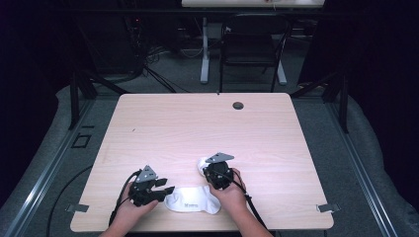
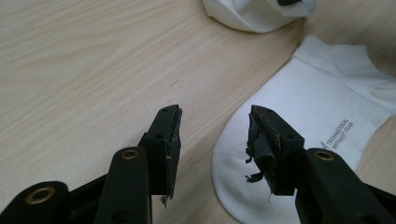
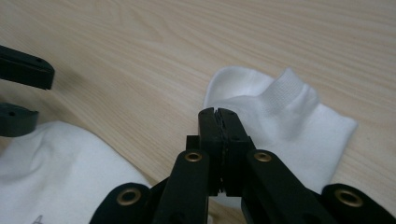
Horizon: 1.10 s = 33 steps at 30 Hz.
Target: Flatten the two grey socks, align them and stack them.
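Currently I am working two white socks on the pale wooden table [image 1: 207,123], both near its front edge on the person's side.

1. Flat sock [image 1: 191,201]. It lies stretched out between the two hands in the high view. In the left gripper view it shows as a flat white sock [image 2: 299,121] with a line of small dark print near one end. In the right gripper view its rounded end occupies the lower left corner [image 3: 60,158].

2. Second sock [image 1: 201,164]. It lies just beyond the flat sock, partly under the right gripper [image 1: 218,174]. In the right gripper view it sits directly behind the jaw tips [image 3: 289,116], with its ribbed cuff bunched upward. In the left gripper view it appears at the top edge as a rumpled white shape [image 2: 254,14].

3. Left gripper [image 1: 168,190]. I read its jaws as spread apart with nothing between them. In the left gripper view [image 2: 215,122] the right-hand jaw hangs over the rounded end of the flat sock and the left-hand jaw over bare wood. I cannot tell whether either tip touches the surface.

4. Right gripper. Its jaws are pressed together, tip against tip, in the right gripper view [image 3: 218,112]. I cannot tell whether any cloth of the second sock is caught between the tips.
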Each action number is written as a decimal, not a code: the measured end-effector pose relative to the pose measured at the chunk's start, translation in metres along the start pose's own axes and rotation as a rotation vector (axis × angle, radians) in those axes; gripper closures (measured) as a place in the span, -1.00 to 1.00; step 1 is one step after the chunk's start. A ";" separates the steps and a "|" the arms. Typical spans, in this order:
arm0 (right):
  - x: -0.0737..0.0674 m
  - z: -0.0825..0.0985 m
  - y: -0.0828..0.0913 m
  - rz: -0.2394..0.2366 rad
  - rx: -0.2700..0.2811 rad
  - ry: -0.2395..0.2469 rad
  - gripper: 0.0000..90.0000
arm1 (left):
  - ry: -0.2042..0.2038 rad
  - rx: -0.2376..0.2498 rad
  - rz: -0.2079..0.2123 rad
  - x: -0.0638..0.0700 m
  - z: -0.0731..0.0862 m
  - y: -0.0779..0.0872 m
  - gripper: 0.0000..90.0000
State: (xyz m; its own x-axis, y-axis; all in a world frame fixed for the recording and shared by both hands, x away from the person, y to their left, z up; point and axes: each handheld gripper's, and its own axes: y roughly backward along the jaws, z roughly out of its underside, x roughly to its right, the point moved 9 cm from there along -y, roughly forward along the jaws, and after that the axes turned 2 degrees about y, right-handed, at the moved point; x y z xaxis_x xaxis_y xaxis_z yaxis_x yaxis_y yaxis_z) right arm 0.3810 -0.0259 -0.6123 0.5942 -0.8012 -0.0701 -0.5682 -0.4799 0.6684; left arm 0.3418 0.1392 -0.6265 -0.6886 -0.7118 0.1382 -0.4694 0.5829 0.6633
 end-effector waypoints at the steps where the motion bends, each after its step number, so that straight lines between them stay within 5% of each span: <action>1: 0.000 0.000 0.000 0.000 0.000 0.000 1.00 | 0.002 0.001 0.000 0.001 -0.001 0.000 0.20; 12: 0.013 -0.013 0.024 -0.031 0.091 -0.058 1.00 | -0.038 0.019 -0.005 0.008 -0.032 -0.018 0.29; 18: 0.022 -0.009 0.031 -0.025 0.099 -0.061 1.00 | -0.055 0.028 -0.029 0.010 -0.052 -0.039 0.99; 26: 0.027 -0.005 0.032 -0.029 0.110 -0.085 1.00 | -0.051 0.041 -0.020 0.017 -0.085 -0.062 1.00; 33: 0.025 -0.005 0.033 -0.031 0.114 -0.080 1.00 | -0.066 0.009 -0.015 0.021 -0.086 -0.081 1.00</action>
State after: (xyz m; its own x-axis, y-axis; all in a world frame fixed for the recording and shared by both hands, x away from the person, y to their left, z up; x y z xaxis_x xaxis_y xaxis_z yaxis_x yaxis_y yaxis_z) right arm 0.3806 -0.0599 -0.5882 0.5679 -0.8090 -0.1515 -0.6138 -0.5389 0.5768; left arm 0.4126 0.0431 -0.6144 -0.7161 -0.6934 0.0796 -0.4846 0.5760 0.6584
